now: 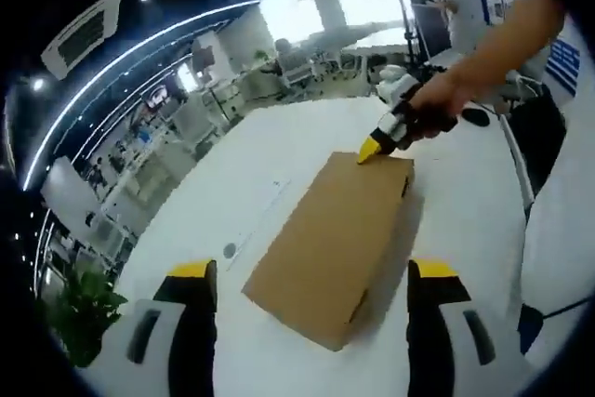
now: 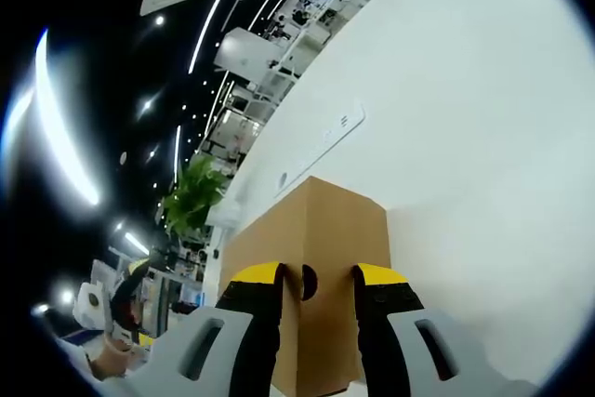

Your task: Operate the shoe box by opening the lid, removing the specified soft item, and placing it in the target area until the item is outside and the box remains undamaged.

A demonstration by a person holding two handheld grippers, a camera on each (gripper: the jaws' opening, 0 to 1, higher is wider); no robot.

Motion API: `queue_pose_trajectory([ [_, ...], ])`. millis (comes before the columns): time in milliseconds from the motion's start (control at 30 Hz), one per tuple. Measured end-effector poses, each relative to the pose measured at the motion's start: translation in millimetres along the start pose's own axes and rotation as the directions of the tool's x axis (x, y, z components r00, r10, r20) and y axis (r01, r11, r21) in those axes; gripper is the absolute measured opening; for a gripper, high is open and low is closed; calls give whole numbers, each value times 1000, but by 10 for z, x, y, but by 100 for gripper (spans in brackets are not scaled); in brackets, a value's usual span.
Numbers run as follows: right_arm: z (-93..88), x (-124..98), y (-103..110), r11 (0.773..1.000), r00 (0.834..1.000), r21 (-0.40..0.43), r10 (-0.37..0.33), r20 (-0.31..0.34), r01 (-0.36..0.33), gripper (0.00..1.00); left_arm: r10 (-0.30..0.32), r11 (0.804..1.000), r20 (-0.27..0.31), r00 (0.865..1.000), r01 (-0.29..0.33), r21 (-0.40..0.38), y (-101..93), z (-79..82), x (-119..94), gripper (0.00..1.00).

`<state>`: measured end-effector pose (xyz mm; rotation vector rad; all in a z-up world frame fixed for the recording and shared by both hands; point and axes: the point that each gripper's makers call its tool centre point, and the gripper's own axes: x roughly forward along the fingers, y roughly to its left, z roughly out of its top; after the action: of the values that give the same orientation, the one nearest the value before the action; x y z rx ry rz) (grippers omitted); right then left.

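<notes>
While the closed cardboard shoe box (image 1: 333, 245) lies mid-frame on the white table (image 1: 279, 137), the left gripper (image 1: 311, 299) hangs back, jaws wide apart. The right gripper (image 2: 314, 287) straddles the box's end edge, jaws spread either side of its notch; bare tabletop all around.

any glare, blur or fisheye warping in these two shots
Left gripper view: bright windows blow out the top, ceiling light strips bend into arcs, and the cardboard shoe box casts a soft shadow on the white table. Right gripper view: the table is nearly overexposed, ceiling lights smear into streaks at left, and the box stays sharp.
</notes>
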<state>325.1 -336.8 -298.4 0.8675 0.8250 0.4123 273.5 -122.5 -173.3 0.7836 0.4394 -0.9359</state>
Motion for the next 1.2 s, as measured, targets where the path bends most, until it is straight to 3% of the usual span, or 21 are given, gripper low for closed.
queue_pose_trajectory([
  [200, 4, 2, 0, 1000, 1000, -1, -2, 1, 2, 29, -25, 994, -31, 999, 28, 102, -274, -32, 81, 87],
  [333, 5, 1, 0, 1000, 1000, -1, -2, 1, 2, 29, 7, 984, -38, 999, 0, 176, -321, -75, 125, 87],
  [467, 5, 1, 0, 1000, 1000, -1, -3, 1, 3, 29, 19, 984, -46, 999, -11, 177, -350, -144, 170, 86],
  [500, 9, 3, -6, 1000, 1000, -2, -4, 1, 4, 29, 46, 980, -43, 998, -37, 196, -330, -154, 173, 85],
  [533, 12, 5, -10, 1000, 1000, -2, -3, 2, 3, 29, 79, 960, -40, 996, -65, 272, -295, -146, 173, 84],
  [700, 15, 8, -15, 1000, 1000, -1, -5, 1, 5, 29, 119, 922, -12, 993, -106, 373, -340, -113, 200, 85],
  [900, 10, 3, -11, 1000, 1000, 1, -6, 2, 6, 29, 139, 910, -39, 990, -112, 398, -411, -275, 323, 85],
  [1033, 2, -1, -6, 1000, 1000, 10, -6, 1, 6, 29, 124, 940, -63, 990, -97, 328, -482, -419, 417, 90],
  [1200, 6, 0, -8, 1000, 1000, 12, -5, 1, 5, 29, 144, 922, -73, 987, -108, 371, -527, -473, 482, 86],
])
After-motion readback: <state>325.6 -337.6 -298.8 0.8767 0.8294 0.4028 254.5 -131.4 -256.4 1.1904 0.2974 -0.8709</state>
